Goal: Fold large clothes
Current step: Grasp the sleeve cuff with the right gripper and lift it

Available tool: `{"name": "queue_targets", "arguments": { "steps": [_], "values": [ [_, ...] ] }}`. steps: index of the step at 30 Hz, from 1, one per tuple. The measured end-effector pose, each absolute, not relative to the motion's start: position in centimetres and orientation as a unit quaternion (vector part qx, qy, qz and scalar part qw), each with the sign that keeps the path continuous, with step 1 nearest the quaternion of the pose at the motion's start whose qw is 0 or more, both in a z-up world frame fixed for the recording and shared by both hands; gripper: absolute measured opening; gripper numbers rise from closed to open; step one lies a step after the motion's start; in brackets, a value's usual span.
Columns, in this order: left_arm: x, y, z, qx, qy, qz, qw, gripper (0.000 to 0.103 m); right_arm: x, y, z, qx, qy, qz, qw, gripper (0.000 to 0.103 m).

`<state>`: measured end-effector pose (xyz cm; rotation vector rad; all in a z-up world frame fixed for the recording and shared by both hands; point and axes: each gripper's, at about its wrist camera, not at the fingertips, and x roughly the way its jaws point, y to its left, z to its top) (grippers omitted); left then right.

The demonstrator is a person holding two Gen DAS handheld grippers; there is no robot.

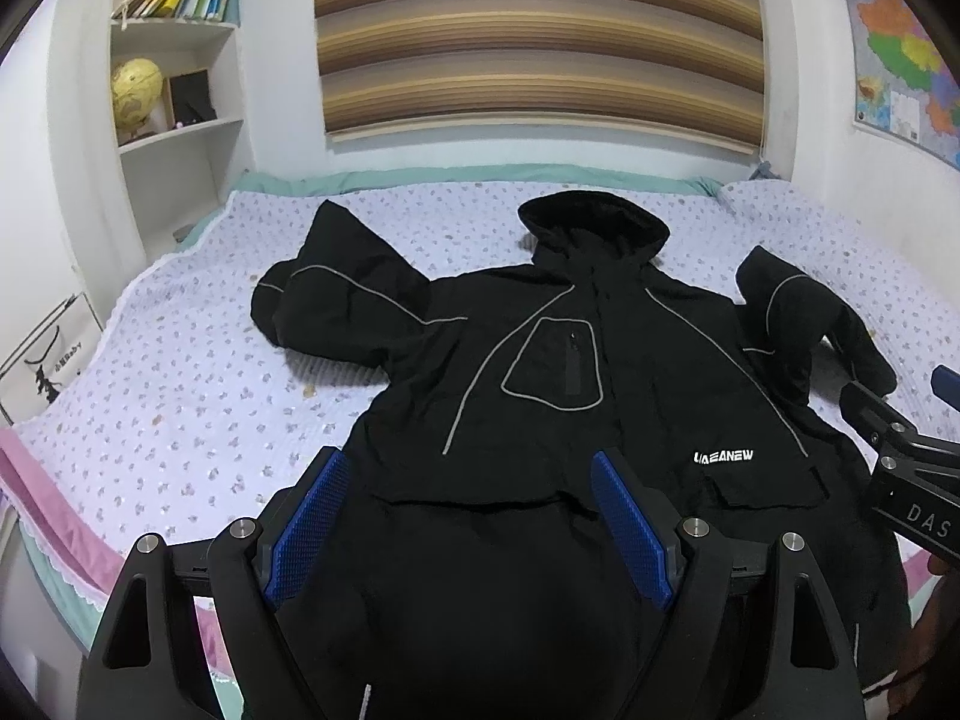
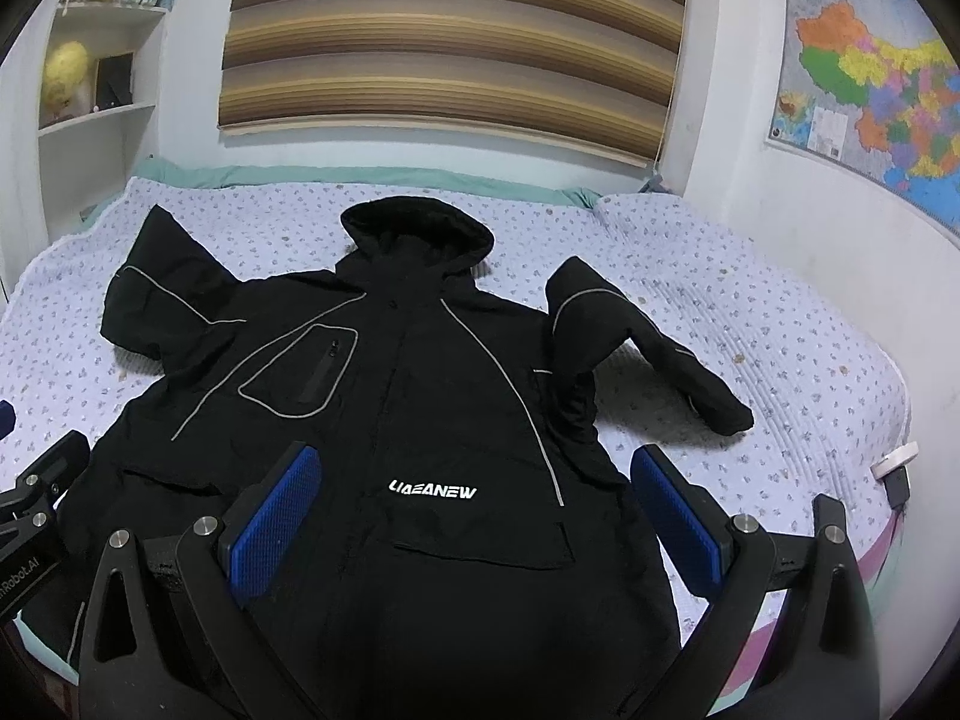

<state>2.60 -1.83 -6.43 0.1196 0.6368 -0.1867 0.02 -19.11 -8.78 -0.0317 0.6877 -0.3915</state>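
Note:
A large black hooded jacket [image 1: 540, 360] with grey piping and white lettering lies front up on the bed, hood toward the far wall; it also shows in the right wrist view [image 2: 420, 396]. Both sleeves are spread out and partly bent. My left gripper [image 1: 468, 468] is open and empty above the jacket's lower left part. My right gripper [image 2: 474, 462] is open and empty above the lower right part. Each gripper's side shows at the edge of the other's view. The hem is hidden under the grippers.
The bed [image 1: 180, 384] has a pale floral quilt with a pink edge at the near side. A shelf [image 1: 174, 84] with books and a globe stands at the back left. A map [image 2: 870, 84] hangs on the right wall. A white charger [image 2: 894, 462] lies at the bed's right edge.

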Motion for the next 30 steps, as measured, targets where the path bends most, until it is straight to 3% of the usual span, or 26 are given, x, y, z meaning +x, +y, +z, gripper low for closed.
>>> {"name": "queue_targets", "arguments": {
  "steps": [10, 15, 20, 23, 25, 30],
  "values": [
    [4.5, -6.1, -4.1, 0.078, 0.302, -0.139, 0.940, 0.084, 0.4, -23.2, -9.0, -0.011, 0.331, -0.225, 0.916, 0.103],
    [7.5, -10.5, -2.2, 0.053, 0.323, -0.216, 0.920, 0.085, 0.7, -31.2, -9.1, 0.057, 0.349, -0.256, 0.900, 0.103],
    [10.1, -16.9, -1.7, 0.103, 0.309, -0.232, 0.917, 0.085, 0.4, -39.3, -8.9, 0.103, 0.345, -0.271, 0.893, 0.103],
    [12.5, -20.2, -2.4, 0.106, 0.324, -0.250, 0.906, 0.085, 0.4, -43.9, -9.1, 0.126, 0.348, -0.277, 0.887, 0.103],
    [14.3, -22.0, -3.3, 0.102, 0.338, -0.265, 0.897, 0.085, 0.3, -47.0, -9.6, 0.145, 0.353, -0.278, 0.881, 0.096],
    [19.6, -27.6, -8.6, 0.109, 0.371, -0.279, 0.879, 0.085, 0.1, -54.8, -12.3, 0.251, 0.366, -0.259, 0.858, 0.093]
  ]
}}
